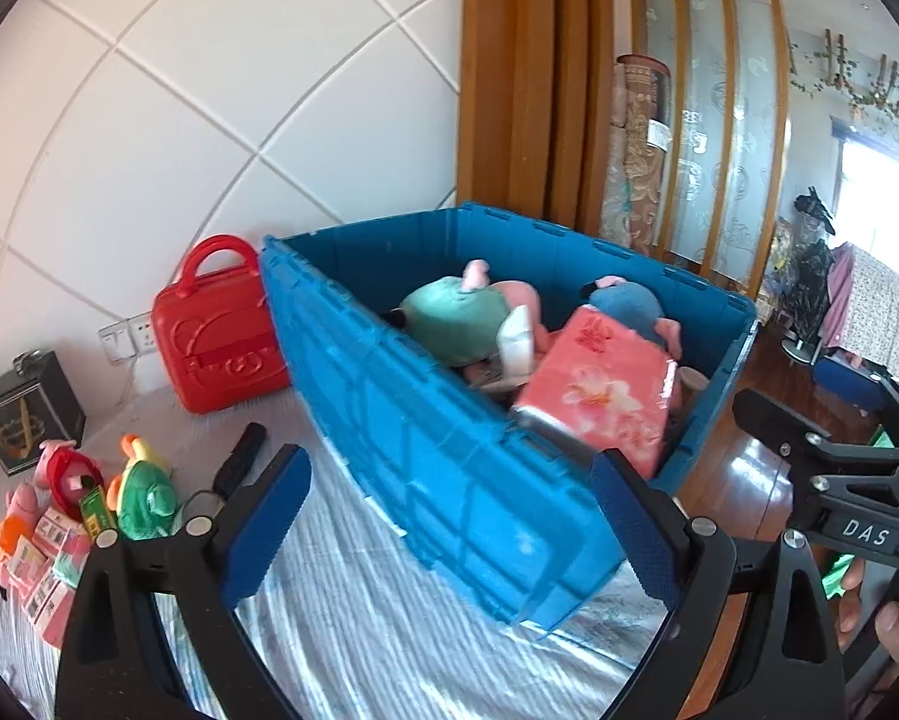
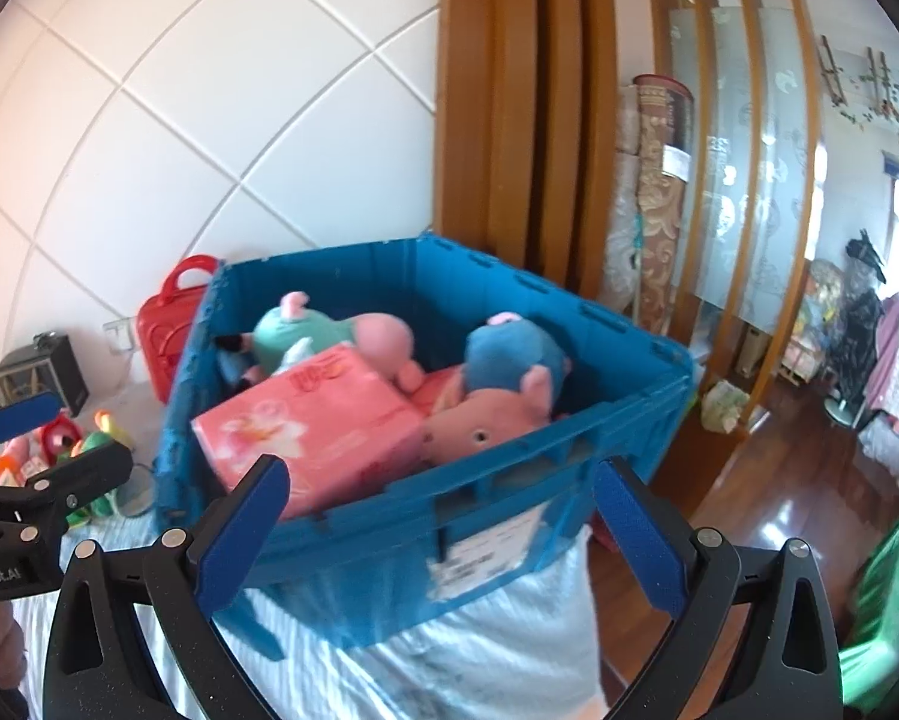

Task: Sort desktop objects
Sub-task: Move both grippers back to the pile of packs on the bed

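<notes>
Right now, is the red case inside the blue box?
No, the red case stands on the table outside the blue box, beside its wall.

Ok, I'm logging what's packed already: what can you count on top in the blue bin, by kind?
Plush toys: 2, the green-dressed pig and the blue-dressed pig
Tissue packs: 1, the pink tissue pack
Total: 3 clearly on top; whatever lies underneath is too hidden to count.

White tiled wall [image 1: 221, 108], wood partition [image 1: 509, 72], glossy wood floor [image 2: 797, 480].
</notes>
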`<state>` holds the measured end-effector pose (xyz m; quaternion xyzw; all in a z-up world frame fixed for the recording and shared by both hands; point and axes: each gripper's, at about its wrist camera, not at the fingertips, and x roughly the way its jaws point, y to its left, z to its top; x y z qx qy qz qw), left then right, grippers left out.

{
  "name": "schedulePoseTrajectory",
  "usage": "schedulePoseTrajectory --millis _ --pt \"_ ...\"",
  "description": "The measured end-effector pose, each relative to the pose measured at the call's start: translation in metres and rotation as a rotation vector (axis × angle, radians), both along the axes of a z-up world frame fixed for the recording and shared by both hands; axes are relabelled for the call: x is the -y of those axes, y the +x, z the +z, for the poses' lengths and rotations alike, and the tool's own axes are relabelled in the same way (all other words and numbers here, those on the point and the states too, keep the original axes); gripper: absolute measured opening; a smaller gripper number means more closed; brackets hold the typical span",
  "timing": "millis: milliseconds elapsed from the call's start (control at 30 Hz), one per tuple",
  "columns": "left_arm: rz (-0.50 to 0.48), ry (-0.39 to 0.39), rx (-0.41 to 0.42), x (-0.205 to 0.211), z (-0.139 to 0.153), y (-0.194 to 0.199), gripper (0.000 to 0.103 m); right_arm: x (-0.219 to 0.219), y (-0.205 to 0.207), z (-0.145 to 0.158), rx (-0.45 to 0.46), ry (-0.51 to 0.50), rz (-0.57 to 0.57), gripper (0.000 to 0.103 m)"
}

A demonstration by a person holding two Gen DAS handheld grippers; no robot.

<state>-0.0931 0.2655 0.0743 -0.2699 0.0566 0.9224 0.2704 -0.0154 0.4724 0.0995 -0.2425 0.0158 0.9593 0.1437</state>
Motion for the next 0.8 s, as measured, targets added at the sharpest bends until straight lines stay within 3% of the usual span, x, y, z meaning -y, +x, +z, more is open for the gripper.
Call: schedulePoseTrajectory --millis 400,800 --pt "0.191 0.017 0.05 0.126 -0.022 -0.019 0.096 0.109 -0.028 0.003 -0.029 0.01 0.16 0.103" --pt "0.423 -0.002 0.129 0.279 -0.062 -0.039 0.096 0.234 -0.079 -0.036 0.07 -0.027 0.346 0.103"
